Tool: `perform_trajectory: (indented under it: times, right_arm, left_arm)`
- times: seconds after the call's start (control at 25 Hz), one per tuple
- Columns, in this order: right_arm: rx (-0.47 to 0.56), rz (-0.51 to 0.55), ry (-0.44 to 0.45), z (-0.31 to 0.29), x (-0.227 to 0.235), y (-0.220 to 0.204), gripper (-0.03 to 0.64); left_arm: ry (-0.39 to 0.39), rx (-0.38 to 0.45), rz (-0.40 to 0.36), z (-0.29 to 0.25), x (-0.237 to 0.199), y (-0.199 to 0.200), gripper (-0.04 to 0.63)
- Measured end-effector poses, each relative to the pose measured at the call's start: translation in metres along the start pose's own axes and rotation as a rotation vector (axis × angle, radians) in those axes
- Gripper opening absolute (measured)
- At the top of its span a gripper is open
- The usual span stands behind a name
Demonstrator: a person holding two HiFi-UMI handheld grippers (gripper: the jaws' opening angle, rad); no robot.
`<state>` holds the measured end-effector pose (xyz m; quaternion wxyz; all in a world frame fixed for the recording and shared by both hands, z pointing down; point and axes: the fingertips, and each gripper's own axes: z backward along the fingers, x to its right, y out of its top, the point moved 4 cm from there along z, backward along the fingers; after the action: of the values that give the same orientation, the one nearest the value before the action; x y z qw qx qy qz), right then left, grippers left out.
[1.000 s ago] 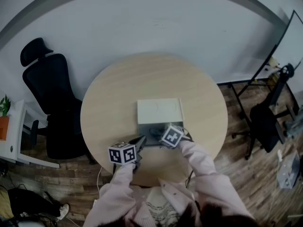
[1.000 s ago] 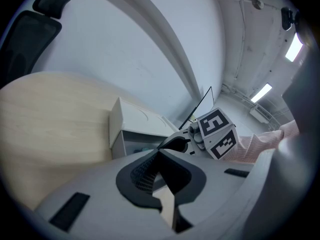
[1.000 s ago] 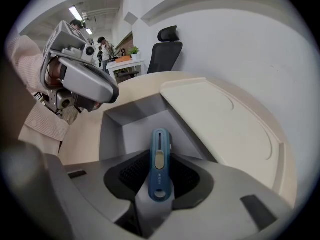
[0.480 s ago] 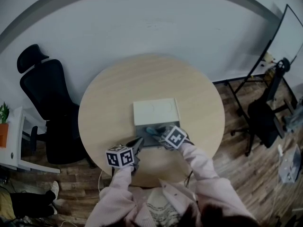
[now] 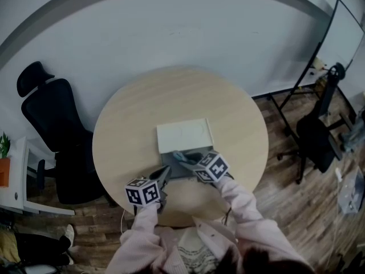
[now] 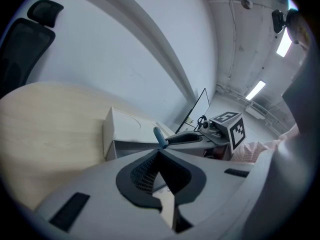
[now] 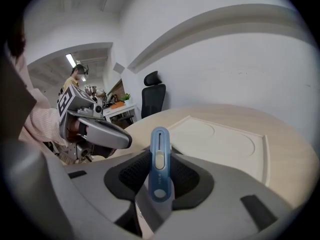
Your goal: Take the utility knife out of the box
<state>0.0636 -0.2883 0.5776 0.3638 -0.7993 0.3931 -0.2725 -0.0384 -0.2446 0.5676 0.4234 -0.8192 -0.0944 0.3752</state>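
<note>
Grips a slim blue plastic knife [image 7: 159,159] in the right gripper [image 7: 159,176], dark ribbed pads [image 7: 131,171] pressing its flat sides, pale slider facing up and the rounded end with its small hole nearest the camera. Holds it tilted up over the grey open part of the box [image 5: 181,135], on the side nearest the person and above the white top. Shows that top as a smooth, matt white square with rounded corners, a low raised rim and faint pressed circles. Has the left gripper [image 6: 159,153] pinched to a narrow point with nothing seen between its jaws, just beside the box's front-left corner; cannot tell whether touching there. Sets the two grey, smooth-shelled grippers close together, tips angled toward each other at the box front, pink ribbed sleeves [image 5: 239,198] behind them. Finds the box near the middle of a round, pale wood-grain table [image 5: 131,119], wide tabletop showing to left, right and beyond, the curved edge close behind the grippers. Places a black high-backed office chair [image 5: 54,119] off the table's left, a plain white wall [image 5: 182,33] beyond, and a second dark chair [image 5: 313,138] plus a framed board [image 5: 336,39] on a stand to the right, over brown plank flooring [image 5: 285,210].
</note>
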Motion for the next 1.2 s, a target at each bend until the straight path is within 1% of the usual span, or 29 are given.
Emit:
perform_trajectory:
  times: [0.4, 0.68, 0.92, 1.2]
  right_arm:
    - [0.183, -0.128, -0.001, 0.022, -0.002, 0.017, 0.14]
    - [0.301, -0.194, 0.001, 0.037, -0.004, 0.029, 0.14]
    - [0.38, -0.217, 0.004, 0.05, -0.007, 0.041, 0.14]
    - [0.438, -0.228, 0.004, 0.062, -0.011, 0.049, 0.14]
  left_arm:
    - [-0.001, 0.046, -0.063, 0.005, 0.008, 0.015, 0.005]
    - [-0.008, 0.069, -0.098, 0.009, 0.013, 0.023, 0.005]
    - [-0.015, 0.091, -0.122, 0.012, 0.016, 0.03, 0.005]
    - [-0.025, 0.123, -0.155, 0.016, 0.022, 0.039, 0.005]
